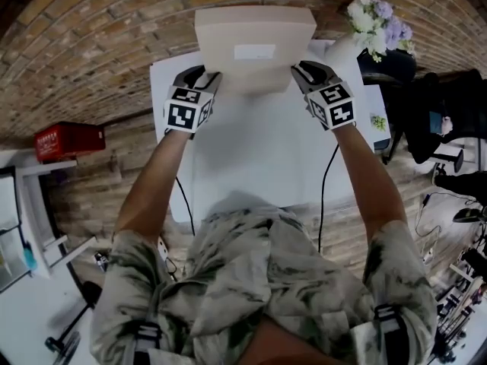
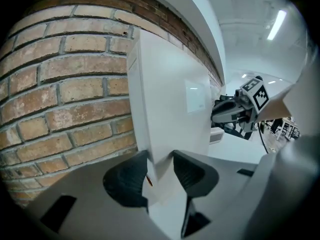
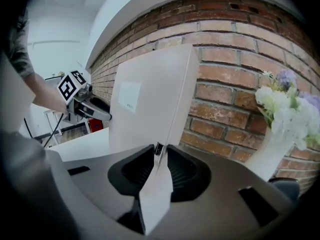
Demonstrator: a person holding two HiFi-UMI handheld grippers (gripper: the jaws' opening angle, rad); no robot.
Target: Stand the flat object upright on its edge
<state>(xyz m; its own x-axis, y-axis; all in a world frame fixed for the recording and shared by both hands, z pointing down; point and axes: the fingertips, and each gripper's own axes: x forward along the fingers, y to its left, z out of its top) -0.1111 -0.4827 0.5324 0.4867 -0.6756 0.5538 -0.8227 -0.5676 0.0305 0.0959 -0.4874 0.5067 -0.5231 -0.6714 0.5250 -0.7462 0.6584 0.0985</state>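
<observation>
Box (image 1: pixel 255 48) is up on edge at the far side of the white table (image 1: pixel 259 154), broad face with its one small label toward the person, brick wall (image 1: pixel 91 67) right behind it. Just one box, two grippers. Left gripper (image 2: pixel 160 159) has its jaws fairly wide, clamped on the box's left edge down low. Right gripper (image 3: pixel 160 151) pinches the right edge, jaws closer together. One bunch of flowers (image 1: pixel 378 25) sits off to the right.

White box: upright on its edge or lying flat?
Upright: the white box stands, broad face vertical, before the brick wall, left tool and right tool clamped on its side edges.
</observation>
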